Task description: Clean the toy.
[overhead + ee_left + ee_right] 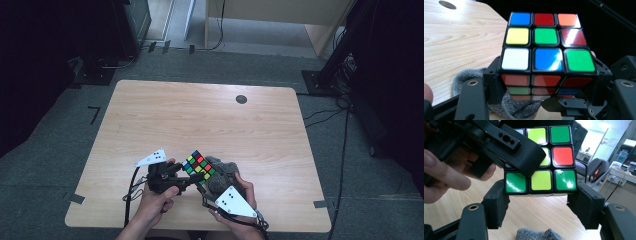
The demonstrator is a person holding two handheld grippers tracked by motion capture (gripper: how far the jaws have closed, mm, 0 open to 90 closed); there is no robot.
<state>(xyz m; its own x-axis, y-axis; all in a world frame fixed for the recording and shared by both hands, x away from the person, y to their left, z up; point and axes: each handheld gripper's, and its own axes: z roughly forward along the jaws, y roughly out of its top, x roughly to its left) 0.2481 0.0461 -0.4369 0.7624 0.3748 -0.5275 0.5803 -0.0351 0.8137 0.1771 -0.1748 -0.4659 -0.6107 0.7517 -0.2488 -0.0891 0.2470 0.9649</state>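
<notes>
Cube work, high view: multicoloured plastic puzzle cube (pixel 200 165) sits above near table edge between left gripper (pixel 187 181) and right gripper (pixel 209 192). Left gripper view: jaws clamp cube's lower layer. Right gripper view: jaws flank bottom layer, contact unclear; grey cloth (pixel 537 234) below.

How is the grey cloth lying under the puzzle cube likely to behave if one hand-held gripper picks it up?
The grey cloth lies crumpled in soft folds, so it would probably hang limp. Its fuzzy knit looks easy to grip, not slippery. It appears light and would likely drag rather than roll across the table.
</notes>
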